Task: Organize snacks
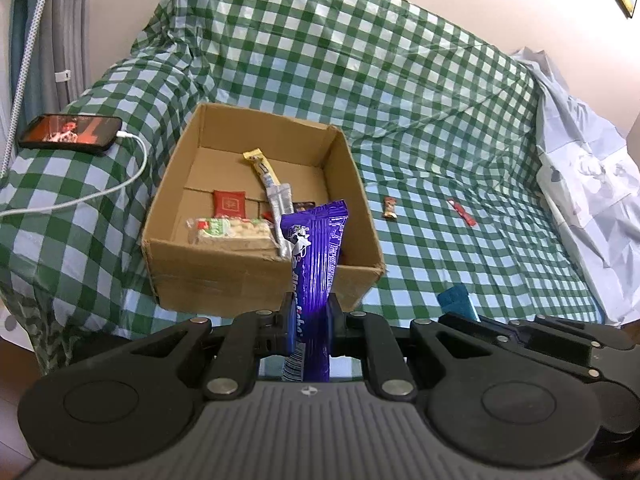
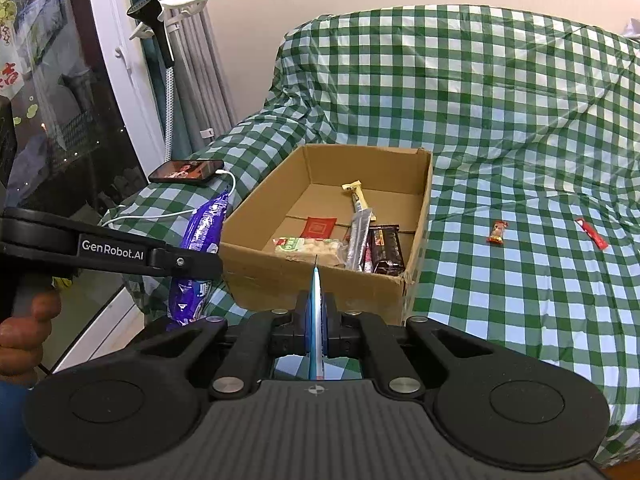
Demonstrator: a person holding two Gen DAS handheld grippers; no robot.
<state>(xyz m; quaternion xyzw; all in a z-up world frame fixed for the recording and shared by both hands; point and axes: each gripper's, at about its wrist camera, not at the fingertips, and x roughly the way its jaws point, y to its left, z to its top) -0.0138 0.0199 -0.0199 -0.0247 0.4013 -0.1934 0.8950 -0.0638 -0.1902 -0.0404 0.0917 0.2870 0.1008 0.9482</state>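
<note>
An open cardboard box [image 1: 224,280] stands on a sofa under a green checked cloth [image 1: 360,80] and holds several wrapped snacks. My left gripper [image 1: 310,304] is shut on a tall purple snack packet [image 1: 316,248], upright just in front of the box's near wall. In the right wrist view the same purple packet [image 2: 204,232] hangs left of the box [image 2: 280,280]. My right gripper [image 2: 317,304] is shut on a thin blue packet [image 2: 316,300] seen edge-on before the box. A small red-brown candy [image 2: 497,232] and a red stick [image 2: 591,233] lie on the cloth to the right.
A phone [image 1: 70,134] on a white charging cable [image 1: 120,184] rests on the sofa arm left of the box. A white plastic bag [image 1: 580,184] fills the sofa's right end. A glass door, curtains and a garment steamer [image 2: 160,16] stand at the left. A person's hand [image 2: 24,332] grips the left handle.
</note>
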